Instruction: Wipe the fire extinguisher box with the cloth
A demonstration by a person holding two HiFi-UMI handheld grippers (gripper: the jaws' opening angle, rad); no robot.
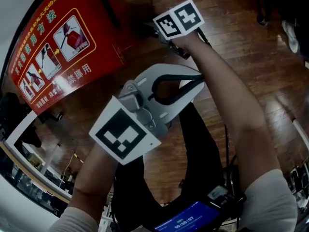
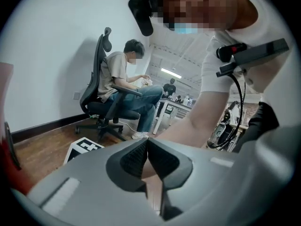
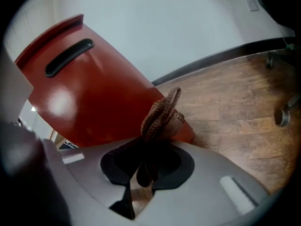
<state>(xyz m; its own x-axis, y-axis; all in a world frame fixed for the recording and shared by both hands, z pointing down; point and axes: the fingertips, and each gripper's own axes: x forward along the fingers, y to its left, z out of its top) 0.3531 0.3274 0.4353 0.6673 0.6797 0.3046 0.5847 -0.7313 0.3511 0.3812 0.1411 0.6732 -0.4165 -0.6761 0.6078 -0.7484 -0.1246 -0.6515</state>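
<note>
Your right gripper [image 3: 148, 144] is clenched on the brown cloth [image 3: 162, 113], and a bunched fold of it sticks out past the jaw tips. The red fire extinguisher box [image 1: 63, 47] stands at the far left on the wooden floor [image 1: 241, 47], against the white wall [image 3: 188, 27]. In the right gripper view the cloth sits just in front of the box's lower corner, but you cannot tell whether it touches. Your left gripper [image 2: 147, 147] is nearer you, well apart from the box and turned back toward your body, its jaws pressed together on nothing. Beyond it, a person [image 2: 123, 74] sits in a black office chair [image 2: 96, 91].
</note>
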